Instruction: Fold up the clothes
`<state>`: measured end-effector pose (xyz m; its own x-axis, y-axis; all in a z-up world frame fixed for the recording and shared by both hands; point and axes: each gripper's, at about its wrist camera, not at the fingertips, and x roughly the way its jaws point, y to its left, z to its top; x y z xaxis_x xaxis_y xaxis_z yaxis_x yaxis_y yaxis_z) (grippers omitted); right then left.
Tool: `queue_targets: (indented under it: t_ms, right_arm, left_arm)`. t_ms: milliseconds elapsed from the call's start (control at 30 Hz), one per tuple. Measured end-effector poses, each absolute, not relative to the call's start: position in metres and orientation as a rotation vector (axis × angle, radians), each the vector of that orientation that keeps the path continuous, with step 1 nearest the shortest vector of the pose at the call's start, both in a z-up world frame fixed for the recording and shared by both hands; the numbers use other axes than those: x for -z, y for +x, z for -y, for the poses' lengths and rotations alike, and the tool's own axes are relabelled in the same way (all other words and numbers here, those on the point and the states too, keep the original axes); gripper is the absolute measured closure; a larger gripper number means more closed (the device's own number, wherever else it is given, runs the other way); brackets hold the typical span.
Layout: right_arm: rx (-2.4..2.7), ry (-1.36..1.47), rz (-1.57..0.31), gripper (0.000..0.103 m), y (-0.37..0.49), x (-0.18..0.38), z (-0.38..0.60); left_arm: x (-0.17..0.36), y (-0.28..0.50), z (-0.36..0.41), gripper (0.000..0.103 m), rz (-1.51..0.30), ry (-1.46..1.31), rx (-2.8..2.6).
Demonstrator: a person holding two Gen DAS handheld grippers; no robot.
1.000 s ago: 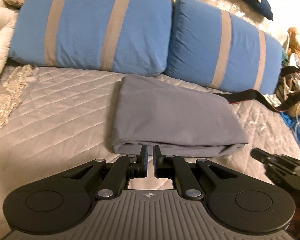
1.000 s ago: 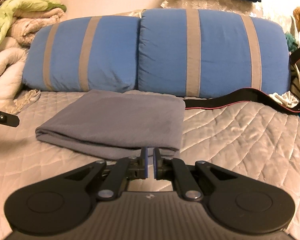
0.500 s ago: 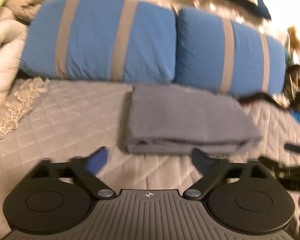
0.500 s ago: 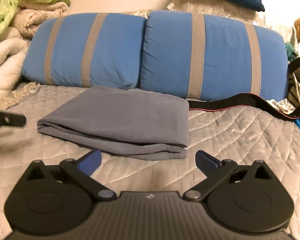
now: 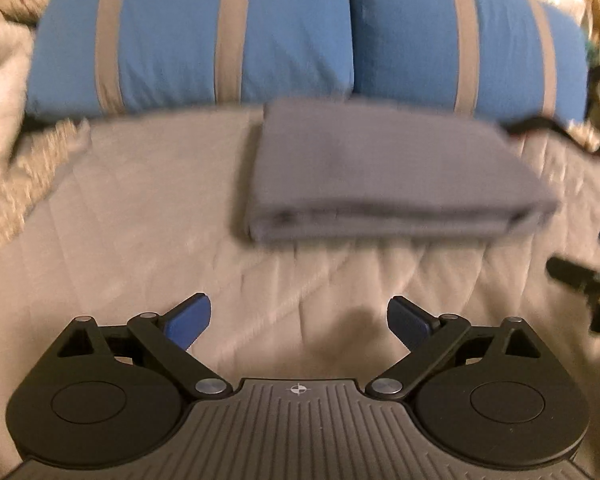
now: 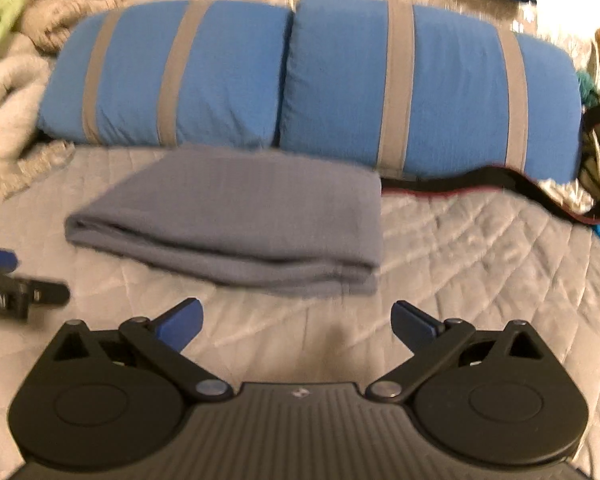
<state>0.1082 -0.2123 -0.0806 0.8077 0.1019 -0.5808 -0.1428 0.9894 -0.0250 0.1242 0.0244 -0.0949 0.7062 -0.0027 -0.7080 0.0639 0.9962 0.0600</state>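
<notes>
Bed, inventory from its left edge to its right, as my two cameras give it; both views are smeared by motion.

1. Blanket pile (image 6: 16, 40), left edge: cream and green, cut off by the frame. I cannot count the pieces.
2. Fringed trim (image 5: 32, 160), one, beside the pile; blurred.
3. Blue pillows, two, each with two grey stripes, side by side along the head of the bed: the left pillow (image 6: 172, 76) and the right pillow (image 6: 440, 88).
4. Folded grey garment (image 6: 252, 216), one, flat on the quilt (image 6: 480, 264) near the middle of the bed, its far edge at the pillows' foot. Layers show at the near edge; their number is hard to read.
5. Black strap (image 6: 480, 182), one, running off toward the right edge, its end hidden.
6. Clutter at the right edge: too blurred to name.

My left tongs (image 5: 299, 320): spread wide, nothing between the pads, short of the garment. My right tongs (image 6: 297, 322): spread wide, likewise bare and not touching it.
</notes>
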Motion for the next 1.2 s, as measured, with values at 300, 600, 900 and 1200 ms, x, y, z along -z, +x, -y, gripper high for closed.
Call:
queue_targets:
  t_ms: [300, 600, 900, 1200]
  right_arm:
    - [-0.114, -0.063, -0.710, 0.000, 0.117, 0.093, 0.211]
    - [-0.092, -0.066, -0.772, 0.000, 0.122, 0.089, 0.207]
    - [-0.073, -0.053, -0.828, 0.000, 0.126, 0.088, 0.207]
    - [-0.067, -0.058, -0.835, 0.000, 0.126, 0.087, 0.205]
  left_arm:
    - [0.099, 0.122, -0.019, 0.001, -0.786, 0.097, -0.010]
    - [0.096, 0.130, -0.014, 0.001, -0.845, 0.089, -0.035]
    - [0.094, 0.134, -0.015, 0.001, -0.906, 0.081, -0.037]
    - [0.095, 0.134, -0.015, 0.001, -0.904, 0.080, -0.030]
